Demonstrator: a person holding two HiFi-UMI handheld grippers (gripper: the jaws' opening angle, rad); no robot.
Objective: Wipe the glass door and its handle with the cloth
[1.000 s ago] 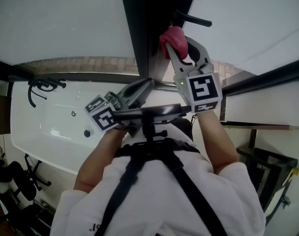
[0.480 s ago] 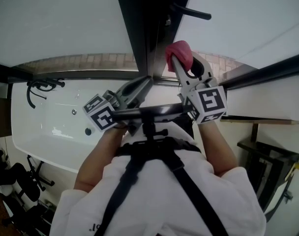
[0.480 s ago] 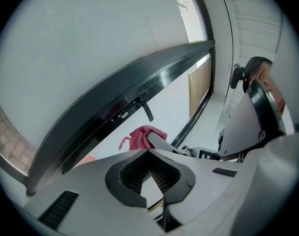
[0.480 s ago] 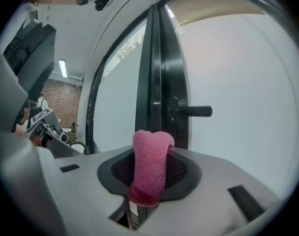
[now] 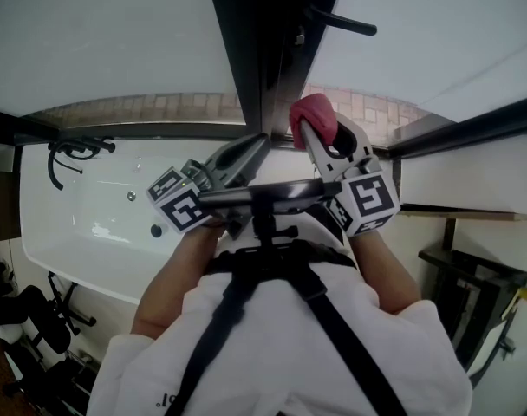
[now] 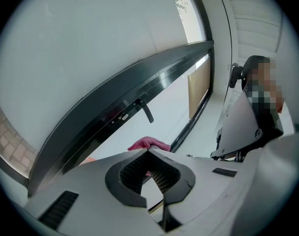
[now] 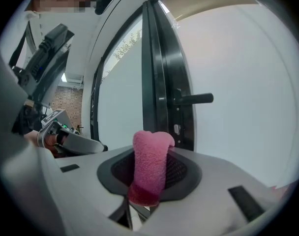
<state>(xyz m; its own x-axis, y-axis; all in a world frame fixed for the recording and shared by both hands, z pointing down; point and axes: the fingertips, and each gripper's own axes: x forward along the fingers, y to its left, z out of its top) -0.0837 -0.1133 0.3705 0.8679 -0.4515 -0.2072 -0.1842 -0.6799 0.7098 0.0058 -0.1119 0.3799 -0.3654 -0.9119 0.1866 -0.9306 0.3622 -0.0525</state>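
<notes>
Home bathroom, as far as I can tell. I see a white bathtub [image 5: 73,254] at lower left with a black tap fitting [image 5: 73,152] on its rim and drain holes in its floor. Next to it is a black-framed glass door [image 5: 246,50] with a lever handle [image 5: 337,22], and brick paving [image 5: 142,111] at its foot. A dark metal rack [image 5: 471,289] stands at right.

left gripper [image 6: 149,154]: jaws together, empty | pink cloth [image 6: 150,143] just past tips, centre | door handle [image 6: 145,110] above it on dark frame [image 6: 162,70]
</notes>
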